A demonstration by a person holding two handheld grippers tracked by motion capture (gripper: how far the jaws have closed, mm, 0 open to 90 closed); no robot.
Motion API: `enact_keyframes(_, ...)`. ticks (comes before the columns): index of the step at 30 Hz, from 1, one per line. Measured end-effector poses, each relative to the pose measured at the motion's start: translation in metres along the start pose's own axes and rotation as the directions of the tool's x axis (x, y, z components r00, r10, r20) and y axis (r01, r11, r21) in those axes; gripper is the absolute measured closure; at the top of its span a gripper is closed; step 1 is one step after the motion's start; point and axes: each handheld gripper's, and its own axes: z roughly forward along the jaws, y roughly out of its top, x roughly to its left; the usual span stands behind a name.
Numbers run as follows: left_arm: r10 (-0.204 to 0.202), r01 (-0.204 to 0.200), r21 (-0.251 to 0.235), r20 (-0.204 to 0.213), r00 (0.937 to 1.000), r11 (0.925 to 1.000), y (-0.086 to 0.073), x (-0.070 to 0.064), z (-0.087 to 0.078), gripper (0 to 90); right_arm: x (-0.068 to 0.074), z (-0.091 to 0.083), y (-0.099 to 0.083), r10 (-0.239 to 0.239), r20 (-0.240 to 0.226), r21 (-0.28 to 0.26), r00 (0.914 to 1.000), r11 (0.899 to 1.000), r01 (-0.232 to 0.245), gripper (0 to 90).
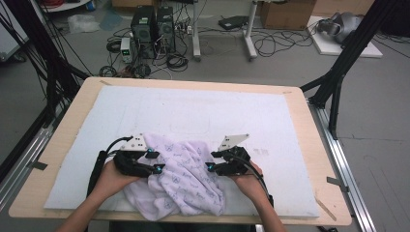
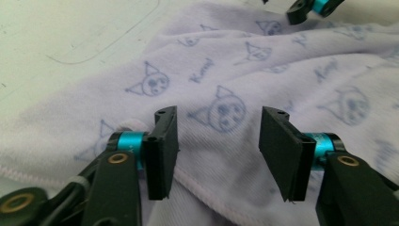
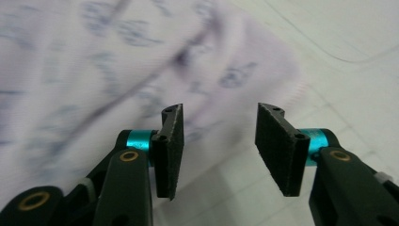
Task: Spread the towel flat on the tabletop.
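The cloth (image 1: 181, 179) lay crumpled at six o'clock on the worktop (image 1: 290, 125), soft, light and floppy by the look of it. Both tongs, left (image 1: 155, 160) and right (image 1: 209, 159), stood apart, gripping nothing. The stitched hem (image 2: 207, 190) looked the best hold.

Cloth (image 3: 117, 56) smeared by motion blur in the right gripper view, its print unreadable there; cloth's near edge cut off at the bottom of the left gripper view; forearms cropped by the high view's lower edge
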Motion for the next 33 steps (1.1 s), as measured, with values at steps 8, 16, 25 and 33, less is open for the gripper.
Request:
enact_keyframes(8,-0.005,0.003,0.056,0.045,0.999,0.9984,0.001,0.006,0.013,80.7,-0.024,0.021,-0.007,0.096,-0.116,0.009,0.9886,0.995,-0.096,85.0)
enact_keyframes(16,0.006,-0.006,-0.009,0.011,0.9999,0.9999,0.009,0.01,-0.015,81.5,-0.027,-0.025,0.002,0.057,-0.022,-0.06,0.9981,0.996,-0.059,86.5)
enact_keyframes(25,0.025,-0.025,-0.037,-0.014,0.9996,0.999,0.001,0.004,-0.048,81.7,-0.019,-0.106,-0.014,0.056,0.095,-0.103,0.9939,0.994,-0.046,86.4)
enact_keyframes(33,0.017,-0.016,-0.007,0.041,0.999,0.9998,-0.019,-0.006,-0.052,74.0,-0.004,-0.087,-0.064,0.107,0.036,-0.008,0.9936,0.994,-0.107,73.9)
